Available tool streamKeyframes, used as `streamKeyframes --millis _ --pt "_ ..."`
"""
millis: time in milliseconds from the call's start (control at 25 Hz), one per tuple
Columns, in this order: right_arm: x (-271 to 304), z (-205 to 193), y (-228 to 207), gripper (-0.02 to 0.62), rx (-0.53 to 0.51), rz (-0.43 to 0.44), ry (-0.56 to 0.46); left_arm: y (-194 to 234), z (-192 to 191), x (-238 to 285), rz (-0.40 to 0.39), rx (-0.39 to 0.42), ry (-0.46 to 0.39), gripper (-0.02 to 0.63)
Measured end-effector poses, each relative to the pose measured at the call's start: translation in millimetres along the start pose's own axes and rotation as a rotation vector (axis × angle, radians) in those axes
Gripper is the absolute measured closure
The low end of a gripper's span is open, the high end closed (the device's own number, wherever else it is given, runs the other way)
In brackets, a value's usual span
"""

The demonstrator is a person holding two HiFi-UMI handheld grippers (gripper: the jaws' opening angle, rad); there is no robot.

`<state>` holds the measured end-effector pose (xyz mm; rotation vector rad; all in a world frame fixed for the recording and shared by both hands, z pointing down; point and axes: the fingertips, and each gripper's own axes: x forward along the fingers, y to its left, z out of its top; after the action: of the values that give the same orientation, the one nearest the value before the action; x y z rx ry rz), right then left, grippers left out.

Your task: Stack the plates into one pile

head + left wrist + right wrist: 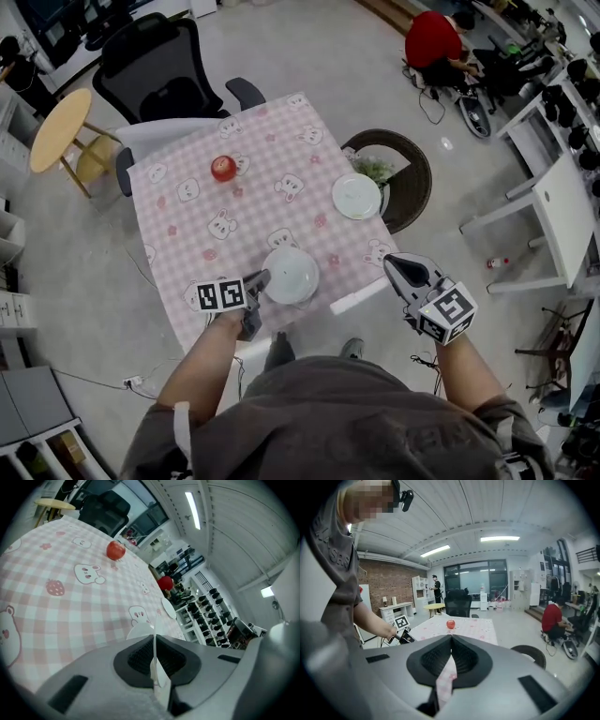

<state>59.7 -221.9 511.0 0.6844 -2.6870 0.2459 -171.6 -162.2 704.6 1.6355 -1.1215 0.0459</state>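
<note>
Two white plates lie on the pink checked tablecloth point(187, 225). The near plate point(292, 275) point(139, 631) is by the front edge. The far plate point(357, 196) point(168, 607) sits at the right edge. My left gripper point(262, 278) point(154, 637) is shut, its tip at the near plate's left rim; whether it touches the rim I cannot tell. My right gripper point(394, 265) point(451, 639) hangs at the table's front right corner, jaws together, with pink cloth showing through the slit below them. In the right gripper view, the left gripper point(405, 637) shows beside the table point(473, 625).
A red apple point(223, 169) point(116, 550) point(450, 624) sits mid-table toward the back. A black office chair point(155, 66) stands behind the table, a round wooden side table point(61, 127) at far left, a dark round basket point(408, 183) right of the table, white desks point(562, 225) beyond.
</note>
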Motion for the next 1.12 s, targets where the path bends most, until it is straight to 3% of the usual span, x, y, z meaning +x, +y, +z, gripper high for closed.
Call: streamKeyframes --millis 120,320,400,760,1120 --pt "-11 -7 -5 0.603 0.012 -0.014 0.001 3 -6 12 0.051 0.074 0.039 0.589" --pt "-22 -12 -8 0.603 0.026 -0.031 -0.008 25 -27 24 0.299 0.458 0.224 0.518" --pt "-24 -12 -9 0.603 0.026 -0.033 -0.013 24 -29 25 0.325 0.517 0.233 0.499" --pt "-35 -6 -17 0.603 0.027 -0.047 -0.040 15 -10 12 0.357 0.489 0.164 0.462" --pt "-44 1 -26 0.603 0.030 -0.070 -0.076 -41 15 8 0.215 0.469 0.067 0.462"
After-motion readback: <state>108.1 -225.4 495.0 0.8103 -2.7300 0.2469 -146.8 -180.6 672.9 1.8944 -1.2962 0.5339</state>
